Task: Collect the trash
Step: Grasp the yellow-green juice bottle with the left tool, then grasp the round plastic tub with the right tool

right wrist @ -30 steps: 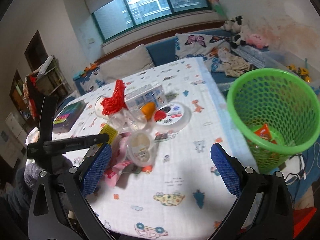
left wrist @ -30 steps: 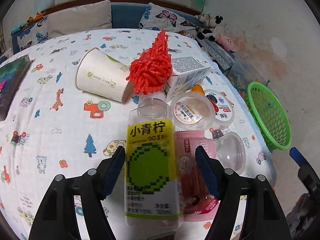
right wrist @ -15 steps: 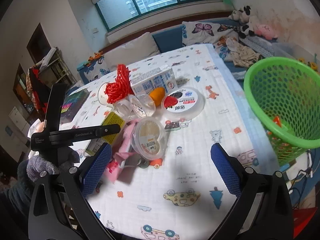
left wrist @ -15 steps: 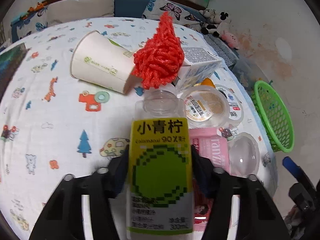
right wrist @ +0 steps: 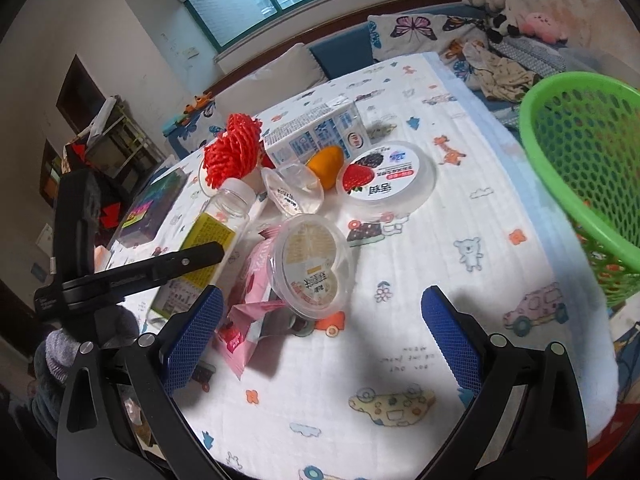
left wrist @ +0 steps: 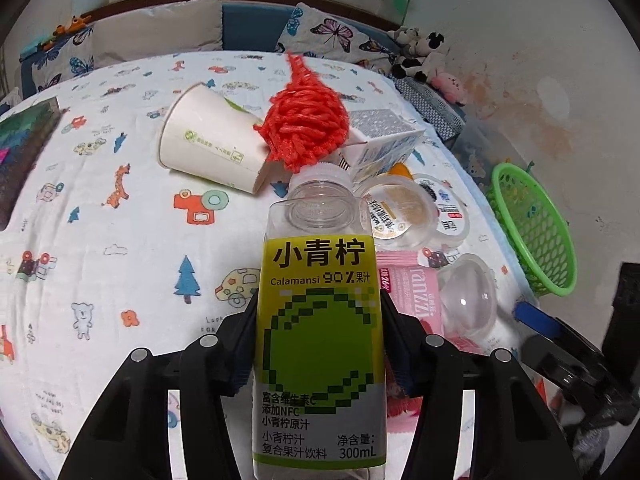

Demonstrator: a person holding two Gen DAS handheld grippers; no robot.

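Note:
A clear juice bottle [left wrist: 316, 248] with a yellow-green label lies lengthwise between the pads of my left gripper [left wrist: 319, 308], which is shut on it just above the patterned tablecloth. The right wrist view shows the same bottle [right wrist: 216, 232] under the left gripper's black arm. My right gripper [right wrist: 320, 296] hangs open over the table, its blue pads either side of a round pudding cup [right wrist: 312, 264] and a pink wrapper [right wrist: 248, 292], touching neither. A green mesh basket [right wrist: 588, 160] stands off the table's right edge.
Beyond the bottle lie a tipped paper cup [left wrist: 208, 148], a red foam net [left wrist: 308, 124], a milk carton [left wrist: 384, 136], a strawberry cup [right wrist: 384, 180], an orange piece [right wrist: 326, 162] and a clear dome cup [left wrist: 468, 300]. A dark box [left wrist: 24, 152] sits far left. Cushions line the back.
The left jaws closed from either side onto the bottle and now press it. The right gripper came down and closer to the pile of trash, so the basket slid to the right edge of its view.

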